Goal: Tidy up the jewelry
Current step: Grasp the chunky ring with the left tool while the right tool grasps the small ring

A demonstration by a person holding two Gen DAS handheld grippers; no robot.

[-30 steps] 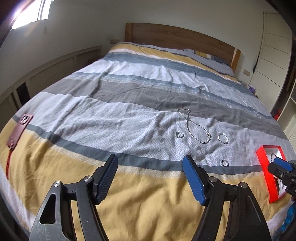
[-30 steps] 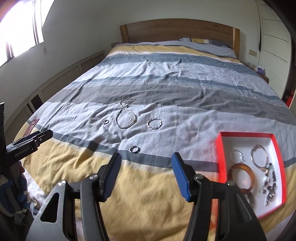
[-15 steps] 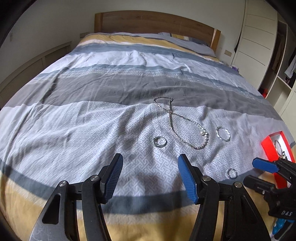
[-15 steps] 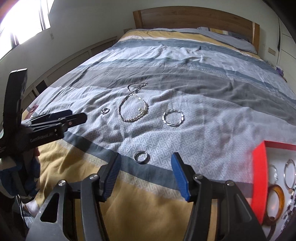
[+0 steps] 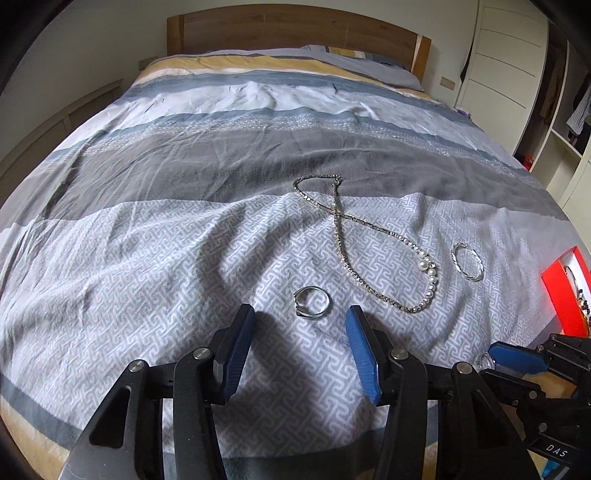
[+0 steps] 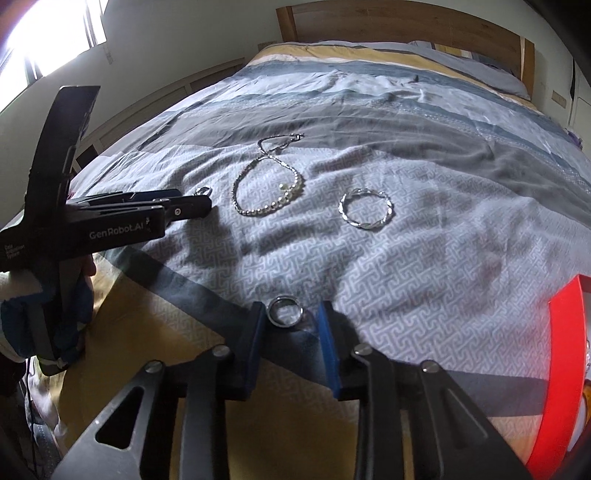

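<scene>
Jewelry lies on the striped bedspread. My left gripper is open, just short of a small silver ring. A pearl and chain necklace and a twisted silver bangle lie beyond it to the right. My right gripper is open with a plain silver ring between its fingertips, lying on the cover. The necklace and bangle also show in the right wrist view. The red tray holding jewelry sits at the right edge; it also shows in the right wrist view.
The bed runs back to a wooden headboard with pillows. White wardrobe doors and open shelves stand at the right. A low wooden ledge runs along the left wall under a bright window.
Both grippers have moved forward and lower over the bed. The left one has closed in on the small ring, and the right one now straddles the plain ring.
</scene>
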